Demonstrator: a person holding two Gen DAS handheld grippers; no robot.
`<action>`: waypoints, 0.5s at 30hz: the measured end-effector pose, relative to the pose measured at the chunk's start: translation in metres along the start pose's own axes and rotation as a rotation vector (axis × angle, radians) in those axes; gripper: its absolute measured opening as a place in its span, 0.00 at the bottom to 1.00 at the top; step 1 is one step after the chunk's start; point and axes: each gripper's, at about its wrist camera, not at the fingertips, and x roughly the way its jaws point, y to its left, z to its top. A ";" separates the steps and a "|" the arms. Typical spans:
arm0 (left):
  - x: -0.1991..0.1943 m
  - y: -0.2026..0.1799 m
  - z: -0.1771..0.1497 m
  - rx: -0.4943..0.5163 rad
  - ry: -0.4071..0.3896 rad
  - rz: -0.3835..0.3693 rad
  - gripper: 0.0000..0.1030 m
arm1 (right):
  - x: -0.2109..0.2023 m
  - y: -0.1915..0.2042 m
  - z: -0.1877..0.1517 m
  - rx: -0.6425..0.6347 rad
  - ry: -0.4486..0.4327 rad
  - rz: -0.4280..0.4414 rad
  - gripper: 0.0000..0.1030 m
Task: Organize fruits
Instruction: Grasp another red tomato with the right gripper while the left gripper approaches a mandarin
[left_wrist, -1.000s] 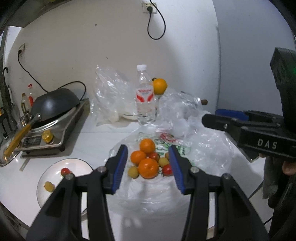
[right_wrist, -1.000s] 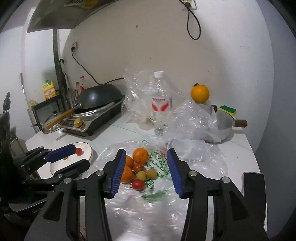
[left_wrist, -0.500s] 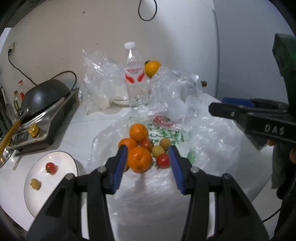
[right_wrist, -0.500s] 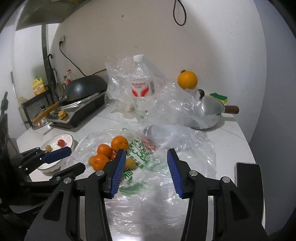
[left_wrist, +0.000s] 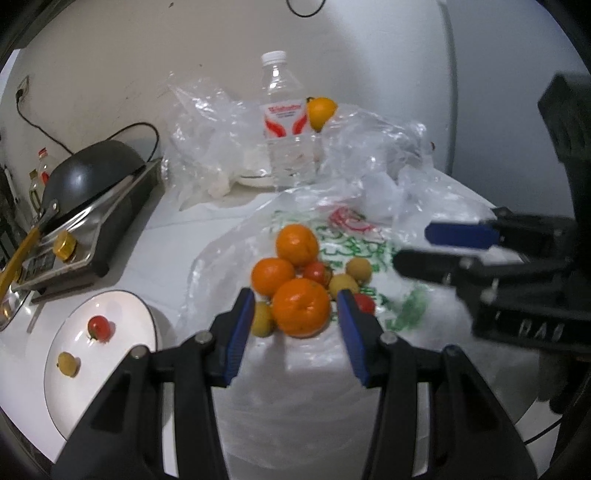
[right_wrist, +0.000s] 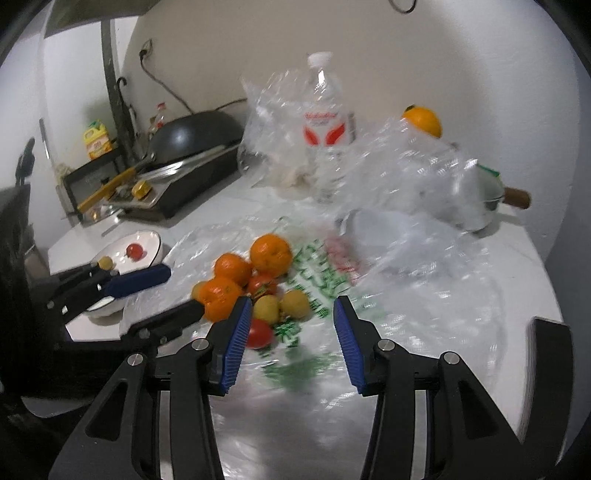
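Three oranges (left_wrist: 301, 308), red cherry tomatoes (left_wrist: 317, 272) and small yellow fruits (left_wrist: 342, 285) lie heaped on a flattened plastic bag (left_wrist: 369, 243). My left gripper (left_wrist: 295, 295) is open, its blue pads framing the nearest orange from just short of it, not touching. My right gripper (right_wrist: 292, 306) is open too, low over the bag to the right of the pile, with a red tomato (right_wrist: 258, 334) beside its left pad. A white plate (left_wrist: 125, 314) at the left holds one red tomato (left_wrist: 100, 326) and one yellow fruit (left_wrist: 68, 363).
A portable stove with a black wok (left_wrist: 92, 177) stands at the far left. Behind the pile are a water bottle (left_wrist: 284, 122), crumpled clear bags (left_wrist: 207, 125) and a saucepan (right_wrist: 480, 199) with another orange (right_wrist: 423, 120) on top. The table edge runs close on the right.
Both grippers have sunk and come closer to the fruit pile, which now looks larger. The nearest orange now sits framed between the left pads. Neither gripper's opening has changed.
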 end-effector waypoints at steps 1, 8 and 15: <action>0.000 0.004 -0.001 -0.007 0.002 0.001 0.46 | 0.004 0.002 0.000 -0.001 0.009 0.004 0.47; -0.002 0.025 -0.006 -0.041 0.007 -0.009 0.46 | 0.029 0.017 -0.003 0.001 0.092 0.013 0.47; 0.001 0.031 -0.009 -0.048 0.017 -0.033 0.46 | 0.048 0.024 -0.007 -0.004 0.156 -0.012 0.47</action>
